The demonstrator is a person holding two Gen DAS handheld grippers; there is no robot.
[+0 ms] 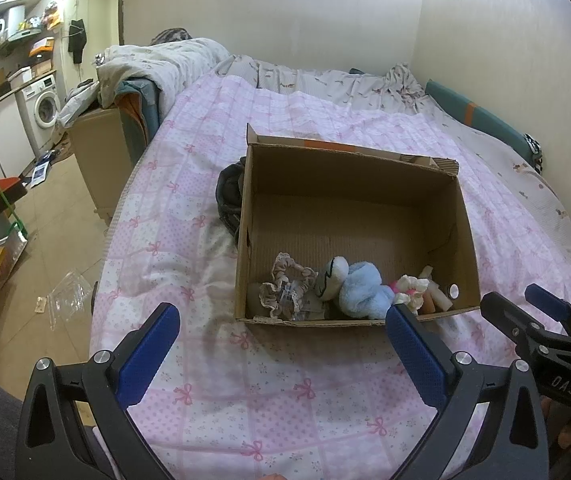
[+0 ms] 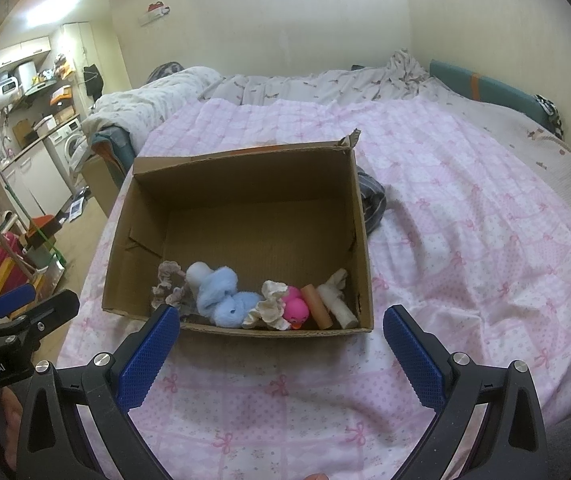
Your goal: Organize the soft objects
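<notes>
An open cardboard box [image 1: 465,220] [image 2: 125,216] stands on the pink bed. Along its near wall lie a beige lace scrunchie [image 1: 285,288] [image 2: 167,286], a blue and white plush toy [image 1: 359,288] [image 2: 221,296], a cream scrunchie [image 1: 411,290] [image 2: 271,304], a pink rubber duck [image 2: 297,308], an orange tube [image 2: 317,306] and a white roll [image 2: 337,300]. My left gripper [image 1: 281,332] is open and empty just short of the box. My right gripper [image 2: 281,332] is open and empty at the box's near edge; it also shows at the right of the left wrist view [image 1: 525,304].
A dark cloth [image 1: 229,196] [image 2: 373,200] lies on the bed beside the box. The pink quilt [image 1: 285,392] covers the bed; a crumpled duvet [image 1: 157,64] lies at its head. To the left are floor, a washing machine [image 1: 45,108] and kitchen clutter.
</notes>
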